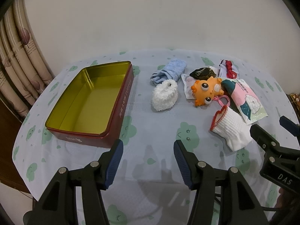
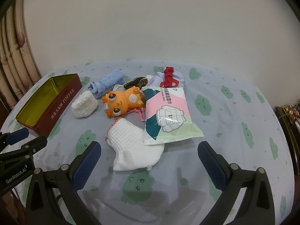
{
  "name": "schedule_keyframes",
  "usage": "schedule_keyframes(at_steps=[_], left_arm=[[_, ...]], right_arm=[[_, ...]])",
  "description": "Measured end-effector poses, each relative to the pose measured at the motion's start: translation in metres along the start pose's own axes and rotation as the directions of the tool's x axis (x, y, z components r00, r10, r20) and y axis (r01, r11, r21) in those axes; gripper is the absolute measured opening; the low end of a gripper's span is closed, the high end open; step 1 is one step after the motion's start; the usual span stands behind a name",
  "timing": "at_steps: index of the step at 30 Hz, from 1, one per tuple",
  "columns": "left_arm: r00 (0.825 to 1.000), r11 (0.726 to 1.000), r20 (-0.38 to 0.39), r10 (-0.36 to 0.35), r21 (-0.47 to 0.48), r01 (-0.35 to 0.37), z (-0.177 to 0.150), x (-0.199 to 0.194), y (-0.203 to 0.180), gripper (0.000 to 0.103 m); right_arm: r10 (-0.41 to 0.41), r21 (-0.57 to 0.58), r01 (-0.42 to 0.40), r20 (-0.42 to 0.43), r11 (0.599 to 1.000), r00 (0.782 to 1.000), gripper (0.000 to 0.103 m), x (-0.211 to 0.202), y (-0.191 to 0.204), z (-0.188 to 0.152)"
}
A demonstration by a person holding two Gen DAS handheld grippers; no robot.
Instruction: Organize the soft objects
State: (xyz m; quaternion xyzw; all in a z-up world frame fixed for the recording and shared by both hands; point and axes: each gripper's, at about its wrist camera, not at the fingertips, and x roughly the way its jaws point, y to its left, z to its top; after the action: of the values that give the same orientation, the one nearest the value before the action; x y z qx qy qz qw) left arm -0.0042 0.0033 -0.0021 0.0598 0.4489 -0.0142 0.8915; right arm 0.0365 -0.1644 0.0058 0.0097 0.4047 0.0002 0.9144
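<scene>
I hold my left black gripper with blue ribbed pads point(image 1: 148, 161) and my right black gripper with blue textured pads point(image 2: 149, 162) side by side, angled downward, jaws spread apart and empty.

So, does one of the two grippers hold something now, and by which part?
Nothing is held. The left gripper and the right gripper both stand open above the tablecloth, with nothing between their fingers.

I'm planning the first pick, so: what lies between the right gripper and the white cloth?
Nothing visible. The right gripper is open just short of the white cloth, with only bare tablecloth between. The wipes pack overlaps the cloth's far edge, not the near side.
</scene>
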Motion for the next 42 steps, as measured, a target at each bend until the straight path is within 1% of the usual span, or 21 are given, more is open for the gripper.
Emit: schedule_keyframes(at_steps=[34,42], left_arm=[[1.0,1.0,-0.007,0.004,-0.019,-0.004,0.0031,0.0055,0.0047,0.057],[1.0,1.0,-0.006,0.002,-0.018,-0.002,-0.0005,0.0044,0.0062,0.057]], right_arm=[[-0.001,-0.003,0.001,-0.005,1.0,1.0,0.103,0.001,-0.0003,-0.0026],[0.003,-0.001,-0.003,-0.008,1.0,1.0,0.103,0.0019,-0.0023,-0.0041]])
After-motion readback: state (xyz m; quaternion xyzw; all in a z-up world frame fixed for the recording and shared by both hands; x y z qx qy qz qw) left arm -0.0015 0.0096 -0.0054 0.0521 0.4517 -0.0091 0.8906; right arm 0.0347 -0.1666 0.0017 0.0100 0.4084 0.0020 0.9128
